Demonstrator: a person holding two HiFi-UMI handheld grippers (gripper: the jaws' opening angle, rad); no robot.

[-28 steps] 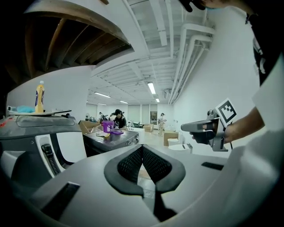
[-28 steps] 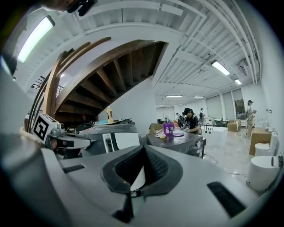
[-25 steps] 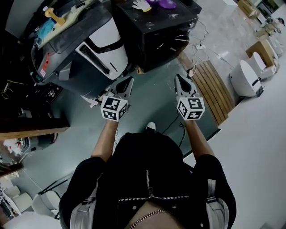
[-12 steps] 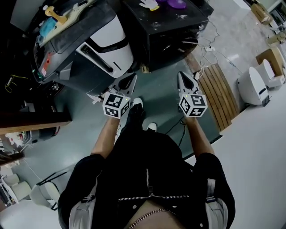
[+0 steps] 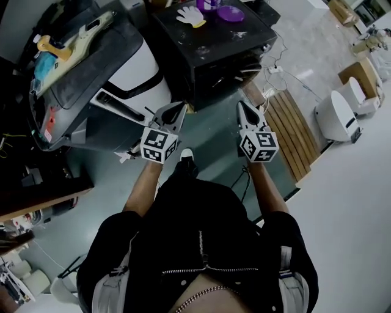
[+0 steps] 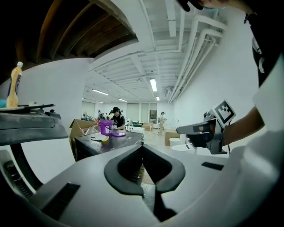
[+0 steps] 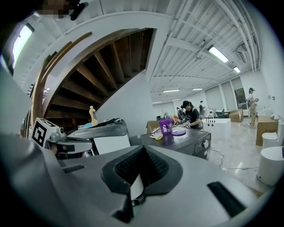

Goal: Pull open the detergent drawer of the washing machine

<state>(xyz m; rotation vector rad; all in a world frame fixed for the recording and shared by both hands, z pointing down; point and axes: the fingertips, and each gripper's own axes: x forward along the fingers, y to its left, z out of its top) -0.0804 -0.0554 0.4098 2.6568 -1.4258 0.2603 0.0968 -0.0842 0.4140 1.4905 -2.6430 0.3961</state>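
Pointing forward, nearly level, left tool [image 5: 176, 111], right tool [image 5: 243, 109], both pressed together, empty

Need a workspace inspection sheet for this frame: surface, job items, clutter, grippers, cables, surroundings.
Surface: grey-green floor; slatted wooden platform at right.
Job's things: white washing machine at left; detergent drawer not made out.
Clutter: yellow bottle on washing machine; white glove, purple cup, purple lid on black machine.
Grippers: left gripper and right gripper both shut, empty, touching nothing.
Cables: white cables on floor beside black machine.
Surroundings: open hall; person standing beyond black machine; white rounded units at right.
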